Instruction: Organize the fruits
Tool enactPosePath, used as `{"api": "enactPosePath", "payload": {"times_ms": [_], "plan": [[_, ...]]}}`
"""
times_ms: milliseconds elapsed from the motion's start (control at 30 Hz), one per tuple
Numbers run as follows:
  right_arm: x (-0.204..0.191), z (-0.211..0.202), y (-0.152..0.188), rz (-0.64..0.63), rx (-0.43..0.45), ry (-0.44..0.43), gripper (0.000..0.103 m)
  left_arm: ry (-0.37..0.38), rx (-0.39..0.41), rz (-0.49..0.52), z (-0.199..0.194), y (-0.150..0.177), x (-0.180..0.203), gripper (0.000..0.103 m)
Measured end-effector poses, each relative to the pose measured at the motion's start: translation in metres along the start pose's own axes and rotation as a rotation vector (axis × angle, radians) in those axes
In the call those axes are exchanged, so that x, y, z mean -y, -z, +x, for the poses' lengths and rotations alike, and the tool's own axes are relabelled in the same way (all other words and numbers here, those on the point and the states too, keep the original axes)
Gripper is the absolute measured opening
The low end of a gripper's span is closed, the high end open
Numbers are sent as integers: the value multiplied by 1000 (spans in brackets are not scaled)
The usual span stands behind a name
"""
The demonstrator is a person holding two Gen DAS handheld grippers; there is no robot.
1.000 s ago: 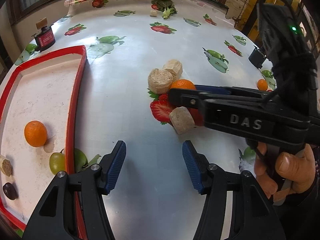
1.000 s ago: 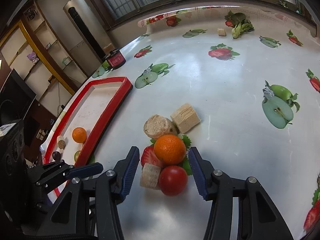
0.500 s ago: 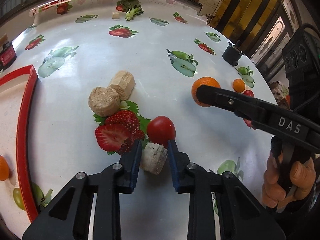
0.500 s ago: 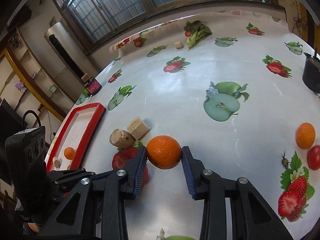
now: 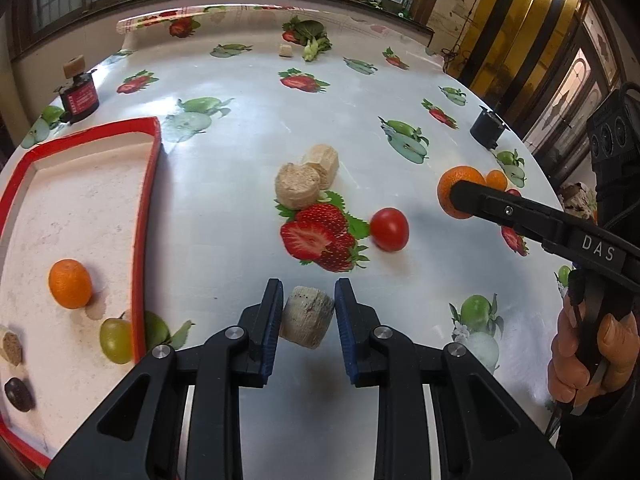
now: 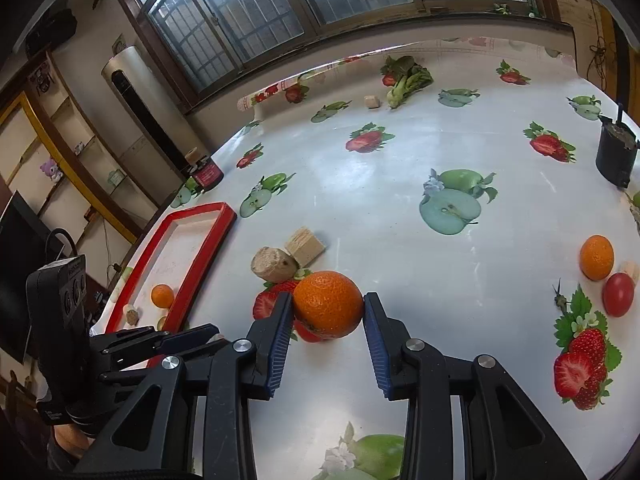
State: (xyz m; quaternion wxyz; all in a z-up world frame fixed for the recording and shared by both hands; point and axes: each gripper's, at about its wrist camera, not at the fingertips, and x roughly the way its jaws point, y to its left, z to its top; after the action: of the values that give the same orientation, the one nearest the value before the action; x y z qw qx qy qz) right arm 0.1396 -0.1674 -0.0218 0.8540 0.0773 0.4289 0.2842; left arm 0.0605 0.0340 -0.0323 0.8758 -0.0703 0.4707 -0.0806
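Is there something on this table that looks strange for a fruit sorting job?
Yes. The left tool grips a beige cork-like block, not a fruit. Similar blocks lie beside the loose tomato, and one small piece sits in the red tray with the fruit.

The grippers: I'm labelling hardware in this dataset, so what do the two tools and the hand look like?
Both the left gripper and the right gripper have black plastic frames with silver screws and ribbed blue finger pads. The right one bears white "DAS" lettering, gripped by a bare hand.
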Motion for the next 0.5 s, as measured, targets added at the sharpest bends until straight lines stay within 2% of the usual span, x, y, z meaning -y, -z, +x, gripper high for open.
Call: {"api": "enactPosePath", "payload": {"times_ms": [500], "plan": [[-61,11,5,-105,-31,-58,36,-103,80,-84,-45,10,-50,24]]}}
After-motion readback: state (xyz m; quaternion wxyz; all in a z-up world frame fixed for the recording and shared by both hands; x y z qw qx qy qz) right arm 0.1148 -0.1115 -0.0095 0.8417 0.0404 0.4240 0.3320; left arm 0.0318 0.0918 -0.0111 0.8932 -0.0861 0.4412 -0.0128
